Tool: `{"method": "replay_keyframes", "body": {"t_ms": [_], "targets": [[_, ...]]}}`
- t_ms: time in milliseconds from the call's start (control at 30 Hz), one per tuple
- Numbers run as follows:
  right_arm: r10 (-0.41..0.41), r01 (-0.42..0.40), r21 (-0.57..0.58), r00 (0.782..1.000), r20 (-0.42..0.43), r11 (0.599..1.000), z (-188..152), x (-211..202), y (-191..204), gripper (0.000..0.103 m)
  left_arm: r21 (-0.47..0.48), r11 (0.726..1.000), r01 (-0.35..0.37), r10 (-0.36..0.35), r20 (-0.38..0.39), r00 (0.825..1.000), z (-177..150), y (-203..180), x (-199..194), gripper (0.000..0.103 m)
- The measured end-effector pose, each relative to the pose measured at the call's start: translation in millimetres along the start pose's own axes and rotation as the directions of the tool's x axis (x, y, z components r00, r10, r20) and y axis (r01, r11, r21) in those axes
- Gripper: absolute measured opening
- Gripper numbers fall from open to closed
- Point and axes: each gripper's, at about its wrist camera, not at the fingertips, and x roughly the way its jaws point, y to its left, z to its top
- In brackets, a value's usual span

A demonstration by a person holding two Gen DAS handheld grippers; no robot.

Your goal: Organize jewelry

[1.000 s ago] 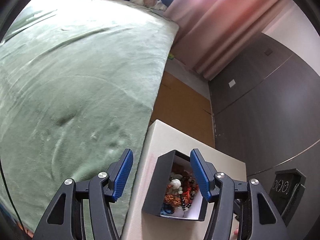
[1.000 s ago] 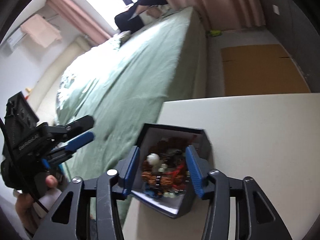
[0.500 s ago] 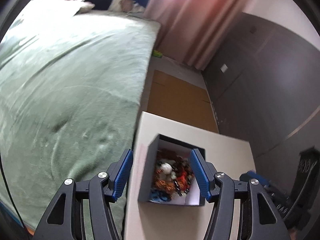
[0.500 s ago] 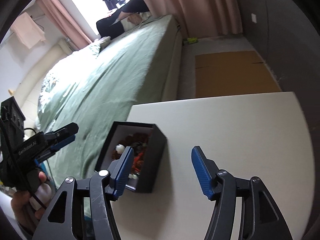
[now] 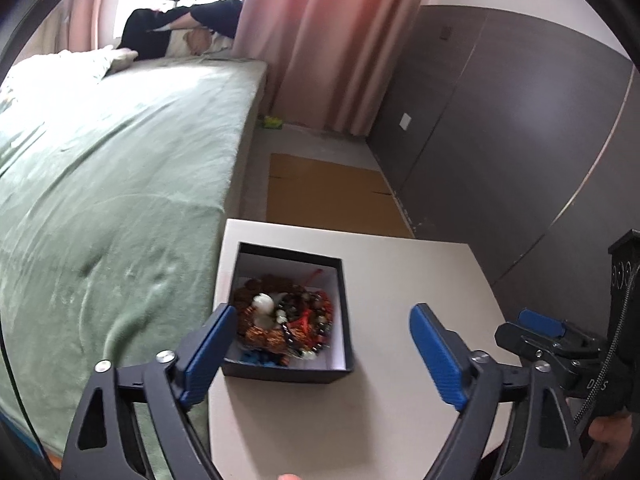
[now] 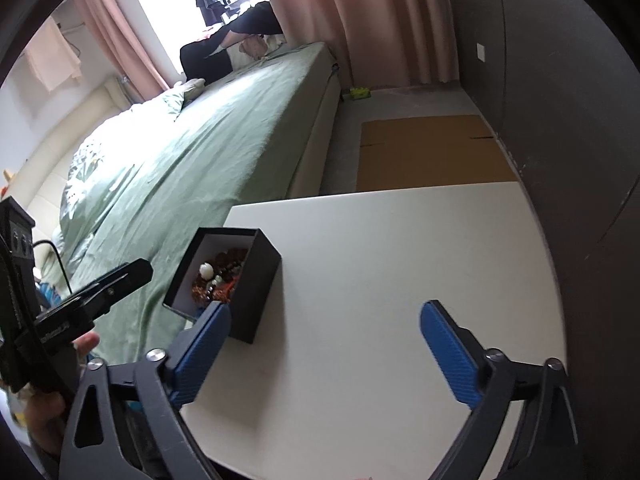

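Both the left gripper point(image 5: 320, 344) and the right gripper point(image 6: 325, 346) gape wide with nothing held. The black box point(image 5: 344, 344) of tangled jewelry point(image 5: 286, 320) sits at the white table's point(image 6: 400, 264) left edge, beside the green bed point(image 5: 112, 184).

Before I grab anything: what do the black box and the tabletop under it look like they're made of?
Black box: likely rigid cardboard, matte black outside, white paper-like lining, thin straight walls with crisp corners. Tabletop: smooth off-white, probably laminate or painted board; faint sheen, no grain visible. Neither is certain from these views.
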Motion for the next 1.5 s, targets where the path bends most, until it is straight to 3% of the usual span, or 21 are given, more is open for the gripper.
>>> {"method": "replay_keyframes", "body": {"t_ms": [400,700,967,1133,1500], "targets": [[-0.084,0.089,-0.071,0.994,0.069,0.994,-21.4,-44.4,-5.4,0.103,-0.014,1.0,0.017,-0.016,0.058,0.998,-18.5,-16.6,-14.4,0.102],[-0.074,0.076,-0.005,0.985,0.154,0.997,-35.1,-82.7,-21.8,0.103,0.086,0.996,0.01,-0.021,0.131,0.991,-23.7,-41.6,-29.1,0.102],[-0.055,0.058,-0.021,0.991,0.124,0.998,-32.8,-73.1,-11.2,0.103,0.096,0.995,0.021,-0.032,0.12,0.992,-24.7,-46.7,-26.3,0.102],[-0.072,0.076,-0.03,0.991,0.116,0.997,-31.0,-72.0,-6.3,0.103,0.121,0.992,-0.034,0.016,0.153,0.988,-24.5,-51.6,-29.5,0.102],[-0.067,0.068,-0.004,0.988,0.138,0.998,-31.2,-80.6,-7.3,0.103,0.127,0.991,-0.031,0.011,0.162,0.987,-23.4,-55.1,-32.0,0.102]]}}
